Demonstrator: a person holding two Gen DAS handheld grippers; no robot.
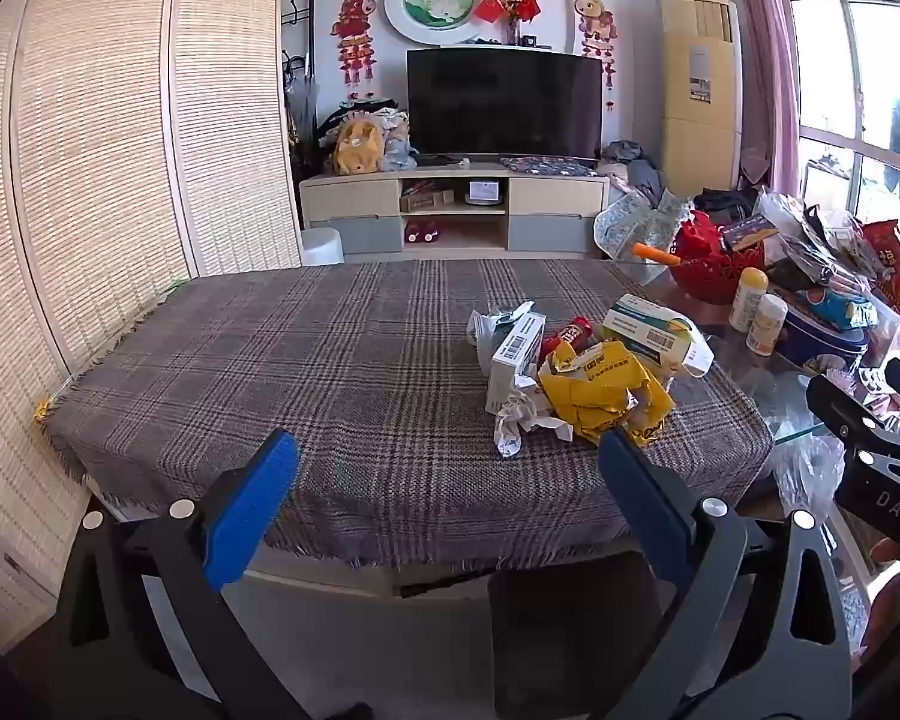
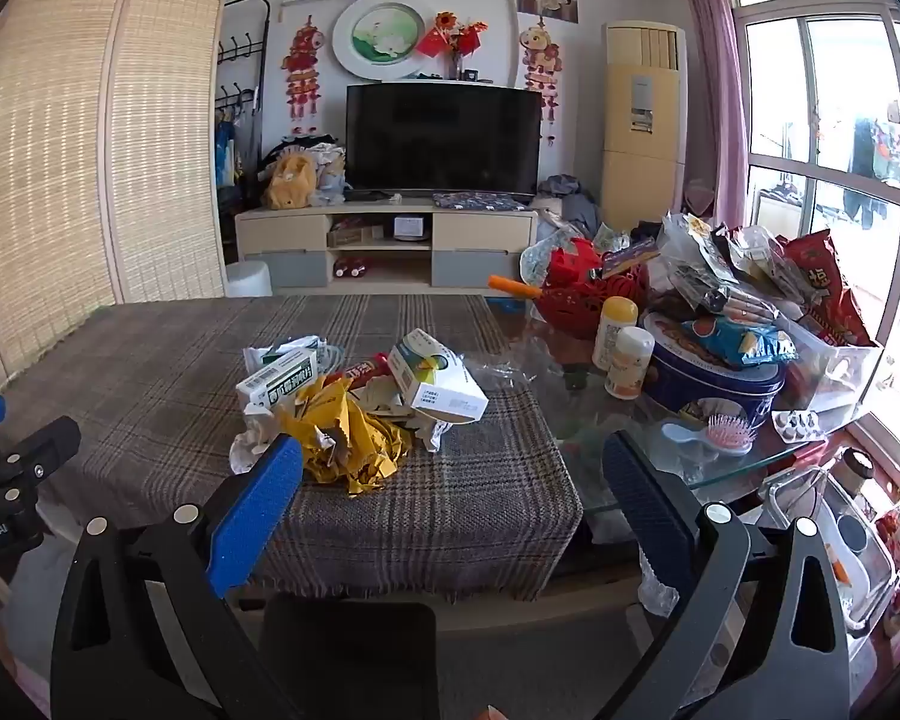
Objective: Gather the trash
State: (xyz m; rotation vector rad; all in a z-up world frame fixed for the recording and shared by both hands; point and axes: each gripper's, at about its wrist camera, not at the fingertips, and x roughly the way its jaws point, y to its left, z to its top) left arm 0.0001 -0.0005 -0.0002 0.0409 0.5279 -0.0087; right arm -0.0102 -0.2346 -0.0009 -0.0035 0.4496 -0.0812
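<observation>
A heap of trash lies on the plaid tablecloth (image 1: 306, 360): a crumpled yellow wrapper (image 1: 600, 390), white medicine boxes (image 1: 513, 360), a green-and-white box (image 1: 654, 324), a red packet (image 1: 573, 333) and crumpled paper (image 1: 516, 420). The same heap shows in the right wrist view, with the yellow wrapper (image 2: 348, 438) and a box (image 2: 438, 384). My left gripper (image 1: 450, 468) is open and empty, near the table's front edge, left of the heap. My right gripper (image 2: 450, 474) is open and empty, just in front of the heap.
Right of the cloth, the glass tabletop (image 2: 720, 468) holds a red basket (image 2: 588, 294), two white bottles (image 2: 621, 354), a blue tin (image 2: 714, 384), snack bags (image 2: 822, 294) and a pink hairbrush (image 2: 729, 429). A dark chair back (image 2: 354, 648) stands below. A folding screen (image 1: 90, 180) stands left.
</observation>
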